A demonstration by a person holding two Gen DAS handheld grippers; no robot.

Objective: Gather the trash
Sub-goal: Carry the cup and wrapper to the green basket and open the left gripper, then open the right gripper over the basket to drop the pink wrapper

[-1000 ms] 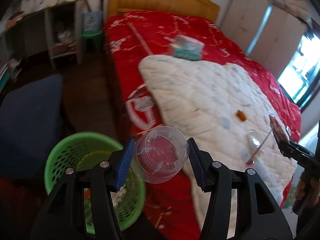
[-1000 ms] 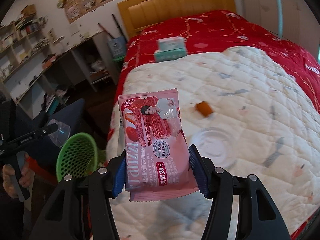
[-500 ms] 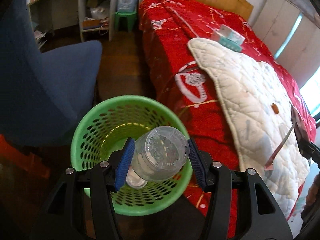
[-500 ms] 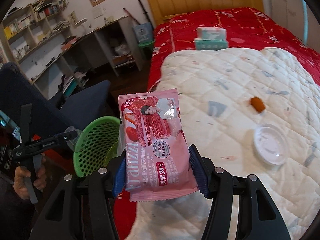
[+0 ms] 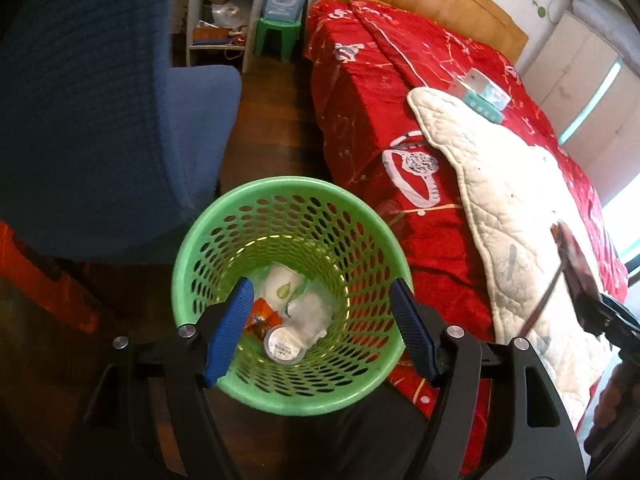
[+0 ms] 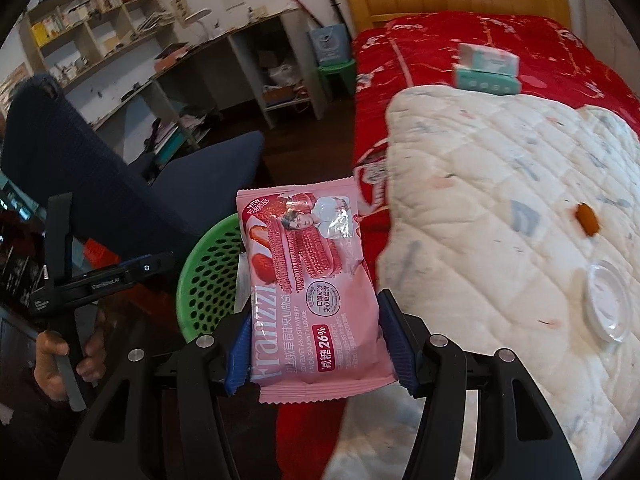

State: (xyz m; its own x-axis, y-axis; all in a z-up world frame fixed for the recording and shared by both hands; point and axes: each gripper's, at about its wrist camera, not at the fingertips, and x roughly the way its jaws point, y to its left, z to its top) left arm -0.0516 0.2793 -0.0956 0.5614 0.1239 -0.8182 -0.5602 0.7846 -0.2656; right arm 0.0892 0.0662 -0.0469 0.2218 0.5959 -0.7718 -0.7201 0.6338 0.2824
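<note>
Jaws of the left gripper (image 5: pixel 318 322) are seen spread apart, having just been opening, and nothing is held between the blue pads (image 5: pixel 228 330). Directly beneath them the green perforated wastebasket (image 5: pixel 288 394) is framed, and at its bottom a clear plastic cup (image 5: pixel 285 345) is seen lying among an orange wrapper (image 5: pixel 262 316) and crumpled white packaging (image 5: pixel 282 286). Beyond the basket to the left a blue office chair (image 5: pixel 116 120) is seen; to the right the red bedspread (image 5: pixel 372 128) is laid over the bed, with a white quilt (image 5: pixel 504 216) on top of it.

The right gripper (image 6: pixel 318 350) is clamped on a pink Franzzi strawberry cookie packet (image 6: pixel 310 284), which is held upright by its lower part between the pads. Behind the packet and to its left the same basket (image 6: pixel 208 276) is partly hidden. Further left the other gripper (image 6: pixel 104 276) is gripped by a hand (image 6: pixel 60 360). To the right of the claw, on the quilt (image 6: pixel 500 184), a clear plastic lid (image 6: pixel 608 304) and a small orange scrap (image 6: pixel 586 220) are left lying, well apart from the packet. At the quilt's far edge two stacked tissue packs (image 6: pixel 486 70) are seen.
</note>
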